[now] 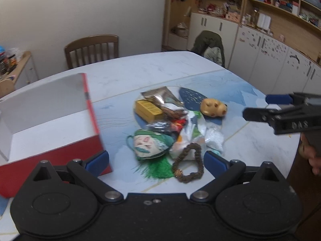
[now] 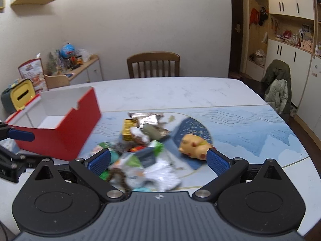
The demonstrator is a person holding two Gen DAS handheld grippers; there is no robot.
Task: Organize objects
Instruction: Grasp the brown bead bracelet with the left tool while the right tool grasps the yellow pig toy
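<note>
With both grippers' jaws apart, the bead bracelet [image 1: 188, 161] on the bench looks light and floppy; pinch one side of its loop.

- A home dining room is shown, centred on a large marble-patterned table [image 2: 180, 92].
- A wooden slat-back chair [image 2: 153, 64] is seen at the far side, centre of the frame.
- Built-in cabinets and open shelves [image 1: 260, 6] crowded with household clutter are seen at the upper right.
- A jacket [image 2: 277, 84] is draped over a second chair at the right edge.
- Toys are piled on a low sideboard [image 2: 80, 68] at the left.
</note>
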